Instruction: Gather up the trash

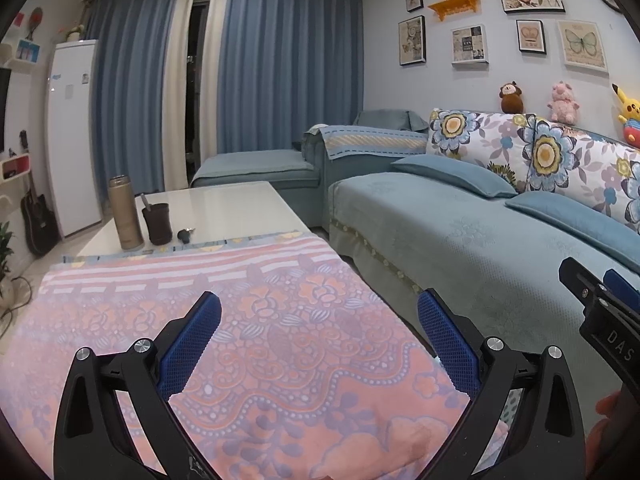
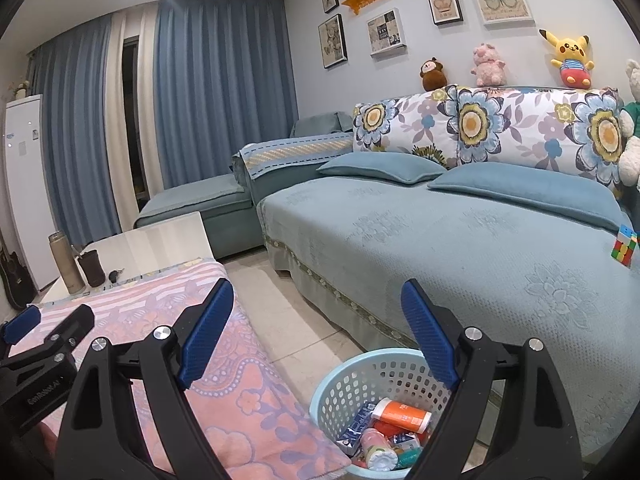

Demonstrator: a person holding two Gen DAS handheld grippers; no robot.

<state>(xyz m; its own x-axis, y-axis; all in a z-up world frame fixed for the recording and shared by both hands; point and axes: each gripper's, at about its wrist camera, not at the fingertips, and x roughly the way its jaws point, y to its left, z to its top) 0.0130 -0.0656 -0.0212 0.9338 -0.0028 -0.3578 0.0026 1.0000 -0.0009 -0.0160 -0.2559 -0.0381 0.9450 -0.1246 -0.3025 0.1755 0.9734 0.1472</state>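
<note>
The living room was dim and blue: heavy curtains (image 1: 280,64), a long sofa (image 2: 460,248) under a flowered backrest, and a low table spread with a pink patterned cloth (image 1: 260,320). At the table's far end stood a tall flask (image 1: 125,213), a dark cup (image 1: 158,223) and a bunch of keys (image 1: 185,235), none of which I took for rubbish. My left gripper (image 1: 319,340) hung over the cloth with its fingers spread wide and nothing between them. My right gripper (image 2: 318,336) was just as wide and just as empty, poised above the floor between table and sofa.

The trash (image 2: 384,432) lay in the pale blue basket (image 2: 332,384) on the floor beside the table's corner: an orange-labelled canister, a small carton, a pink tub, some wrappers. I judged it all light and empty, thin-walled and apt to crush or slip. Any further canister I would take across its middle, gently; a carton by its flat sides. No loose rubbish showed on the cloth, so I judged the job nearly done.
</note>
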